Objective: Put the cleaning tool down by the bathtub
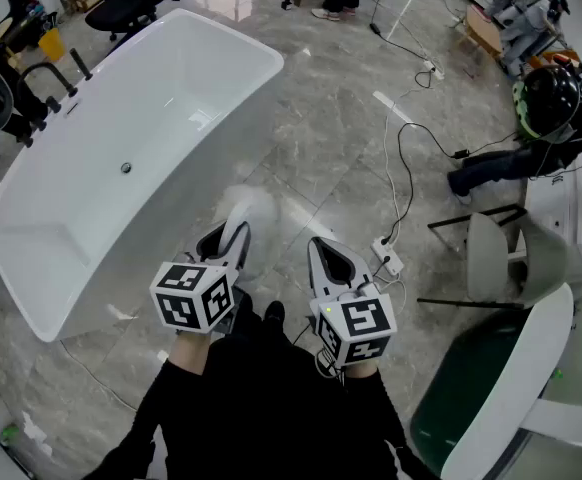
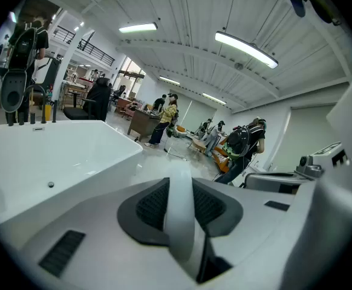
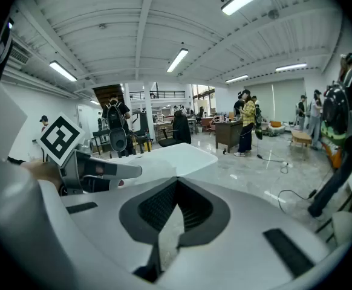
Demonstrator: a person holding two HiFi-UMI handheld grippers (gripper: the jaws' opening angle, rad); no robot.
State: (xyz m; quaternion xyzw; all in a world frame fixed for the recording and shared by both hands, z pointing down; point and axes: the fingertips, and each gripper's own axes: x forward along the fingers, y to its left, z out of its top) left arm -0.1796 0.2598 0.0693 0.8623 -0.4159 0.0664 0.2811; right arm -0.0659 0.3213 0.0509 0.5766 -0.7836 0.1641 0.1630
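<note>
Presently the left claw is clenched on the cleaning tool, a flat white handle pinched between its pads. The right claw is closed with nothing in it. The tool hangs above the floor, near the bathtub outer wall, not yet set down.

Risks, as judged:
- Letting go from this height drops the tool onto the hard floor or against the tub.
- The smooth handle may pivot in the pads.
- A power strip with cables lies close.

The long axis follows the claw's line, pointing forward and a little downward, away from the person. The far end is blurred.
</note>
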